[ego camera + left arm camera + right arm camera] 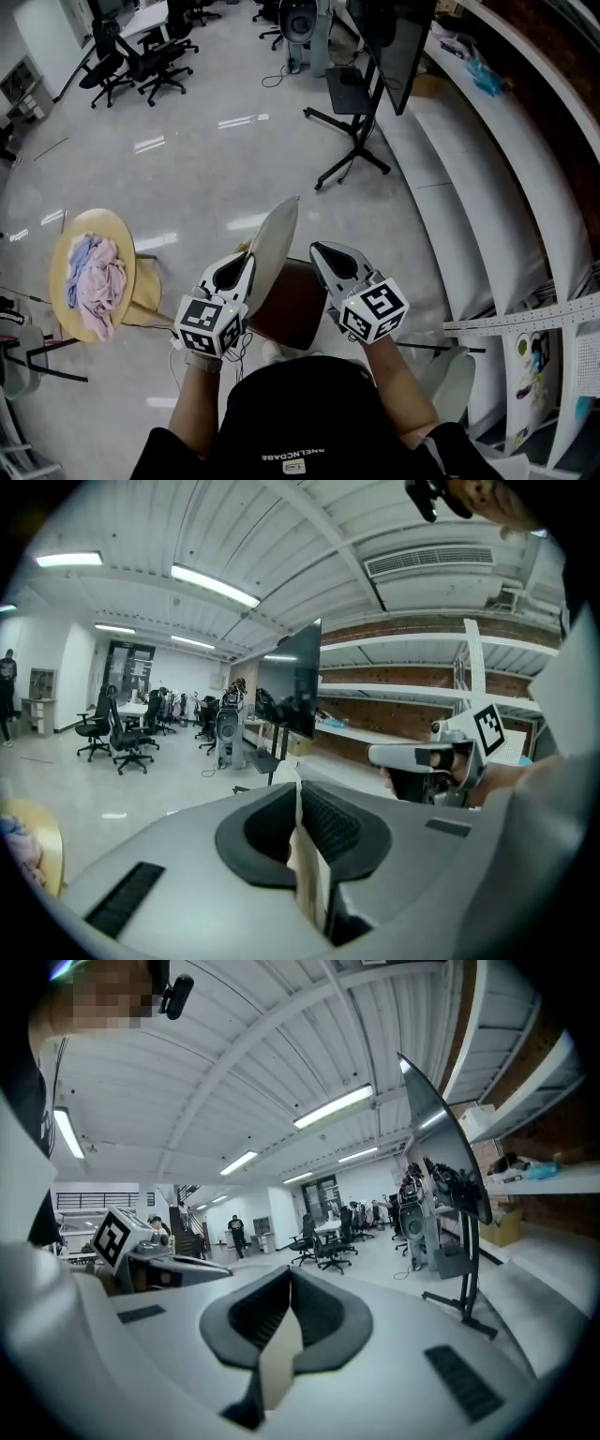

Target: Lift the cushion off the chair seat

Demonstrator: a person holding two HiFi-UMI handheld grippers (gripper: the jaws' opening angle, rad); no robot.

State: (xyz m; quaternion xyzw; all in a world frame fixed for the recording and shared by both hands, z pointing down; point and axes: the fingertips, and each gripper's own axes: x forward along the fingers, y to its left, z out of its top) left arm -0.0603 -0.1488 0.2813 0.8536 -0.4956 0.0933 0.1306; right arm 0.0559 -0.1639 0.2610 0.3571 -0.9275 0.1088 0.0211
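A glossy pale floor (206, 159) carried a brown chair seat (295, 302), a black monitor stand (356, 150) and a round wooden table (117, 234). Pink and lavender cloths (97, 281) lay heaped on that table.

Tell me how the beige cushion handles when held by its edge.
Probably fairly stiff: the cushion stands on edge without drooping. Likely light for its size, since mere edge pinches by the left gripper and right gripper carry it.

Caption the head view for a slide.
The cushion, pinched by the left gripper and right gripper, stands on edge over the chair seat.
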